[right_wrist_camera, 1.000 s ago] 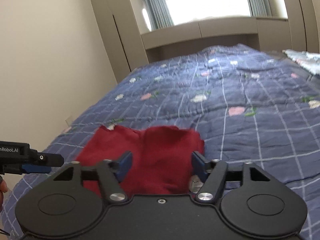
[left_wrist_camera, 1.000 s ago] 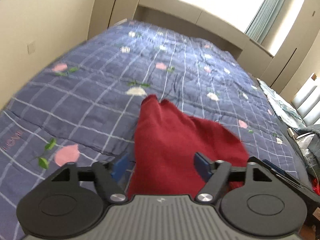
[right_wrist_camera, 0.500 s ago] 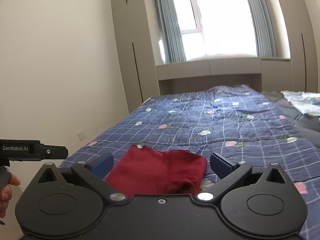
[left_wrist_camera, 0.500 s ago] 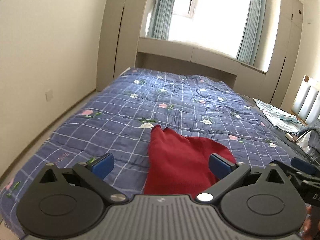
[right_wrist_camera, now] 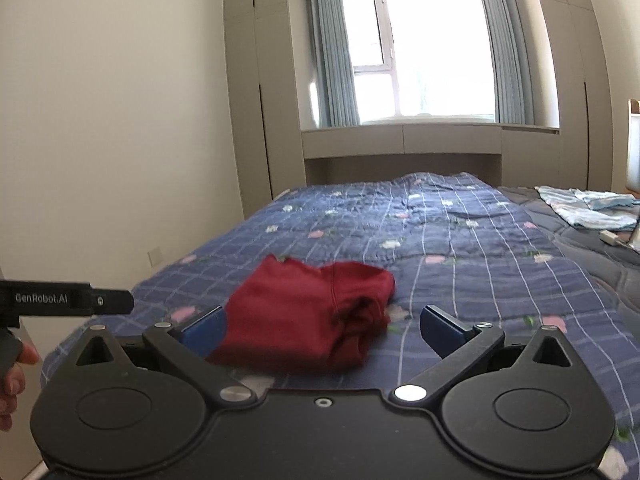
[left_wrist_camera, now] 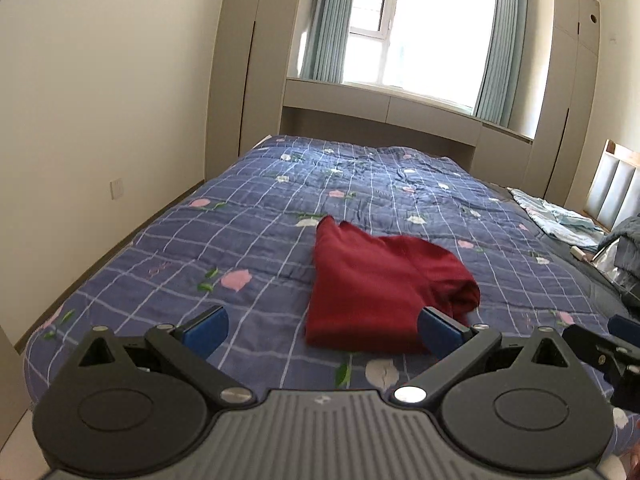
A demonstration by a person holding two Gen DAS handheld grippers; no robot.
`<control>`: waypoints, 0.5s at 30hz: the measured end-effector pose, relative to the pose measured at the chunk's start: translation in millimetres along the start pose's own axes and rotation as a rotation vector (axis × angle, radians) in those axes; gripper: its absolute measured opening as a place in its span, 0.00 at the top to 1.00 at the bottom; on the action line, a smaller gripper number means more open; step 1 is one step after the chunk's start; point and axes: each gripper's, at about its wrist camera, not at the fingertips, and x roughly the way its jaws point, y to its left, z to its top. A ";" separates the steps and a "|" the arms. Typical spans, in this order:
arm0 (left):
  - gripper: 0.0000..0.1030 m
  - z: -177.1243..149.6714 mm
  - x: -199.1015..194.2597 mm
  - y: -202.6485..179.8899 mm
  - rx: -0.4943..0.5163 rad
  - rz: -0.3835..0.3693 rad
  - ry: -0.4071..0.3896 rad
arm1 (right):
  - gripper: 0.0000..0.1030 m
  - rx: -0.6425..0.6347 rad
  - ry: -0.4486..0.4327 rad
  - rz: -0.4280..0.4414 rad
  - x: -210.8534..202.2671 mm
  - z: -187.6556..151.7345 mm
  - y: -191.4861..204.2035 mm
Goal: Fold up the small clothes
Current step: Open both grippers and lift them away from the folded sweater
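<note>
Both wrist views look along a bed (left_wrist_camera: 248, 240) covered with a blue checked quilt. The red garment (left_wrist_camera: 372, 288) lies folded near the foot of the bed, flat on its left part and bunched into a thick roll at its right edge (right_wrist_camera: 360, 312). The left gripper (left_wrist_camera: 320, 326) is held back from the cloth, its jaws spread wide, having just been opening, with nothing pressed between the blue pads (left_wrist_camera: 204, 328); the garment merely appears beyond them. The right gripper (right_wrist_camera: 320, 326) stands likewise: jaws wide, just opened, empty, clear of the cloth. A hand (right_wrist_camera: 12, 364) shows at the left edge of the right view, holding the left gripper. A pale blue cloth (right_wrist_camera: 588, 208) lies well apart at the far right.

Judged state: the fold looks released and nearly complete. Risks from here: the bunched right edge may spring open, since no pad restrains it; the soft quilt gives no firm backing, so any pressing stroke could drag the layers askew; a re-grasp at the roll could catch only the top layer and unfold the stack.
</note>
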 end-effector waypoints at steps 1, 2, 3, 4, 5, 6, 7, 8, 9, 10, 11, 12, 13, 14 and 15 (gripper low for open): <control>0.00 -3.9 -0.7 0.4 0.003 0.002 0.006 | 0.01 0.005 0.008 -0.005 -2.1 -4.2 0.2; 0.00 -7.5 -1.2 0.8 0.007 0.004 0.012 | 0.01 0.013 0.019 -0.008 -3.5 -8.4 -0.2; 0.00 -10.8 -1.7 1.6 0.009 0.005 0.017 | 0.01 0.021 0.028 -0.011 -5.0 -11.7 -0.9; 0.00 -13.7 -1.8 1.9 0.011 0.006 0.022 | 0.01 0.030 0.037 -0.014 -6.1 -15.1 -2.2; 0.00 -16.3 -1.3 1.7 0.012 0.007 0.028 | 0.01 0.036 0.044 -0.016 -6.7 -17.1 -2.8; 0.00 -18.6 -0.7 2.0 0.012 0.007 0.034 | 0.01 0.042 0.051 -0.018 -6.5 -18.9 -3.5; 0.00 -20.7 -0.2 2.5 0.010 0.009 0.041 | 0.01 0.047 0.057 -0.020 -6.0 -19.9 -4.1; 0.00 -22.0 0.0 2.7 0.008 0.009 0.047 | 0.01 0.051 0.060 -0.021 -5.4 -20.3 -4.6; 0.00 -22.6 0.2 2.7 0.005 0.010 0.051 | 0.01 0.053 0.061 -0.021 -5.1 -20.6 -5.2; 0.00 -23.5 0.4 3.3 0.001 0.009 0.054 | 0.01 0.054 0.061 -0.021 -4.6 -20.6 -5.7; 0.00 -24.2 0.6 3.9 -0.004 0.010 0.057 | 0.01 0.055 0.059 -0.022 -4.4 -20.6 -5.9; 0.00 -24.5 1.5 5.1 -0.007 0.012 0.060 | 0.01 0.056 0.059 -0.022 -4.0 -20.8 -6.3; 0.00 -24.9 2.0 5.5 -0.008 0.014 0.063 | 0.01 0.057 0.061 -0.022 -4.3 -20.7 -6.5; 0.00 -25.3 2.5 6.0 -0.009 0.015 0.066 | 0.01 0.058 0.063 -0.022 -4.0 -21.1 -6.7; 0.00 -25.0 2.9 6.5 -0.009 0.016 0.068 | 0.01 0.059 0.065 -0.022 -3.9 -21.4 -7.1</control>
